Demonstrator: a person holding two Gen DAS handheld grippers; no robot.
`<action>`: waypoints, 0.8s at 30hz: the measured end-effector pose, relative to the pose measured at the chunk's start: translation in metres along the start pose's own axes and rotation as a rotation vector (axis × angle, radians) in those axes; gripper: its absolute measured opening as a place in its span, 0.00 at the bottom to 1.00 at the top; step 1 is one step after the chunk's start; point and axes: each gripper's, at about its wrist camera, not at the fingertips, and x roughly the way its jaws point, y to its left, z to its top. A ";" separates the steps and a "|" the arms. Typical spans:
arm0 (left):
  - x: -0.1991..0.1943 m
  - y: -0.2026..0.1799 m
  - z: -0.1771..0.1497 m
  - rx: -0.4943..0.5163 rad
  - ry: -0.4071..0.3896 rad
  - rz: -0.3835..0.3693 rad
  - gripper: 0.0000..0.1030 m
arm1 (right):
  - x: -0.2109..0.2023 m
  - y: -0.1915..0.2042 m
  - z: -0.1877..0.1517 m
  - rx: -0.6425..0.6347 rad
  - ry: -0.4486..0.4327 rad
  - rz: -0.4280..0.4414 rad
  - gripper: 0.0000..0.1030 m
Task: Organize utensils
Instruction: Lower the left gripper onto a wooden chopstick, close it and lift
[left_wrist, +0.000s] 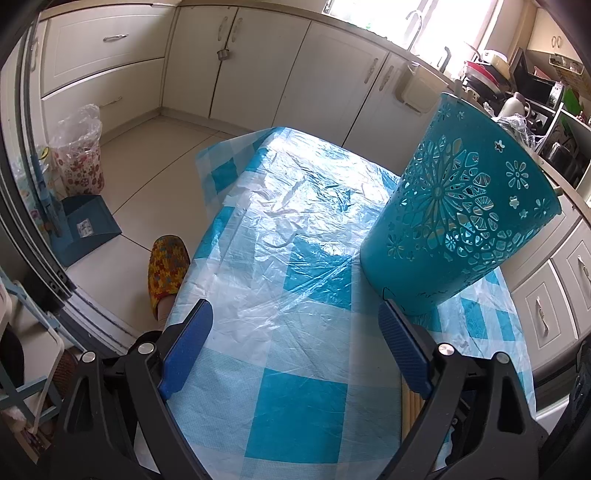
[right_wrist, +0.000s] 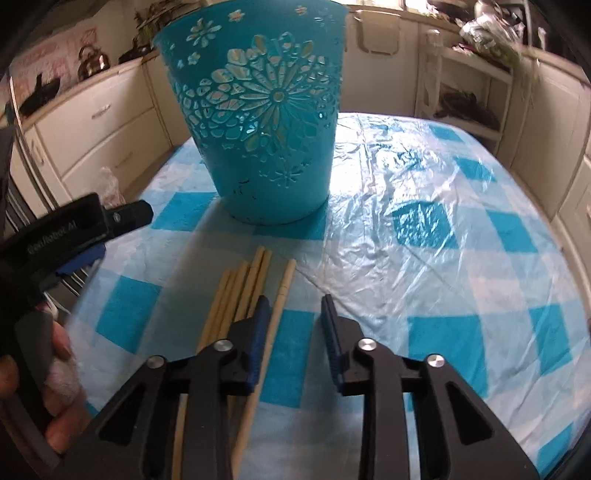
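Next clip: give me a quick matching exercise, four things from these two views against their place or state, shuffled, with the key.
Things:
1. teal basket
2. wooden chopsticks
3. left gripper
4. right gripper

Places or states:
A. open above the checked tablecloth, nothing between its fingers
B. upright on the tablecloth, beyond the sticks
C. lying flat in a bundle, tips toward the basket
D. open, low over the rightmost stick

Pairs: 1-B, 2-C, 3-A, 4-D
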 end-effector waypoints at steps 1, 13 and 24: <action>0.000 0.000 0.000 0.000 -0.001 0.000 0.85 | 0.000 0.000 0.000 -0.015 0.004 -0.012 0.19; -0.004 -0.039 -0.028 0.231 0.141 0.014 0.85 | -0.008 -0.044 -0.004 -0.003 0.049 0.028 0.11; -0.001 -0.070 -0.048 0.357 0.164 0.087 0.85 | -0.012 -0.053 -0.008 0.034 0.048 0.121 0.11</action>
